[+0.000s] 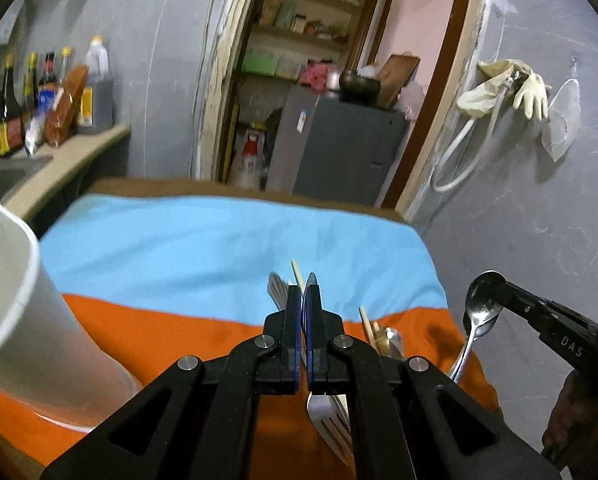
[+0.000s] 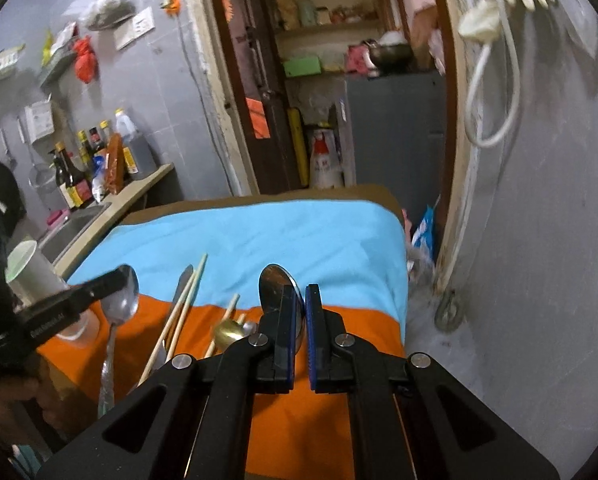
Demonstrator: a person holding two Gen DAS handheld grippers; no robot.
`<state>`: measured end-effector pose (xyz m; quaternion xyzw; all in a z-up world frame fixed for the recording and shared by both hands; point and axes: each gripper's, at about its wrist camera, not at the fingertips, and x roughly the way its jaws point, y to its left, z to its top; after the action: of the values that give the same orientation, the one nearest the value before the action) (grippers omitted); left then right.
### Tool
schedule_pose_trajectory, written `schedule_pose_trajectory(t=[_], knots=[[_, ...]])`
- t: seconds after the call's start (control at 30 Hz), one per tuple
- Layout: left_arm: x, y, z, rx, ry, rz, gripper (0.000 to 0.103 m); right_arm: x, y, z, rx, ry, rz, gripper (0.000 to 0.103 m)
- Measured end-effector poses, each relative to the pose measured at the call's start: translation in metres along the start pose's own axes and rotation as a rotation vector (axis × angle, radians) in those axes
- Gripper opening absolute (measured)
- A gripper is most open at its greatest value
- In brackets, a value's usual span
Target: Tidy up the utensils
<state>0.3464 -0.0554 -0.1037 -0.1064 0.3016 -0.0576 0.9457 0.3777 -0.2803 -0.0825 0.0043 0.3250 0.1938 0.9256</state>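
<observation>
My left gripper (image 1: 303,292) is shut on a steel spoon (image 1: 326,420), seen edge-on, its handle hanging below the pads. From the right wrist view that gripper (image 2: 119,276) holds the spoon (image 2: 121,300) by its bowl, lifted off the cloth. My right gripper (image 2: 301,292) is shut on a second steel spoon (image 2: 273,284), bowl up, which also shows at the right of the left wrist view as the spoon (image 1: 481,306). Wooden chopsticks (image 2: 187,300), a knife (image 2: 182,282) and a gold spoon (image 2: 229,330) lie on the orange and blue cloth (image 2: 299,236). A white cup (image 1: 19,280) stands at the left.
The cloth-covered table ends at a brown far edge (image 1: 219,186). A counter with a sink (image 1: 3,180) and sauce bottles (image 1: 39,100) runs along the left. A grey wall (image 1: 519,220) with a hose and rubber gloves (image 1: 533,94) stands close on the right. A doorway lies beyond.
</observation>
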Motion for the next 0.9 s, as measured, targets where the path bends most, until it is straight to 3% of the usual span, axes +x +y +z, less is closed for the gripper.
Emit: schedule_pose_trajectory(t=[0.23, 0.43, 0.67, 0.9], knots=[[-0.012, 0.001, 0.006, -0.005, -0.058, 0.011, 0.000, -0.013, 0.010, 0.006, -0.021, -0.057, -0.003, 0.001], [-0.025, 0.004, 0.009, -0.016, -0.077, 0.015, 0.000, -0.017, 0.017, 0.009, -0.001, -0.073, 0.050, 0.001], [-0.042, 0.010, 0.015, -0.033, -0.112, 0.029, 0.000, -0.012, 0.029, 0.018, 0.051, -0.071, 0.173, 0.001], [-0.056, 0.016, 0.017, -0.052, -0.137, 0.047, 0.000, -0.008, 0.042, 0.026, 0.033, -0.090, 0.196, 0.001]])
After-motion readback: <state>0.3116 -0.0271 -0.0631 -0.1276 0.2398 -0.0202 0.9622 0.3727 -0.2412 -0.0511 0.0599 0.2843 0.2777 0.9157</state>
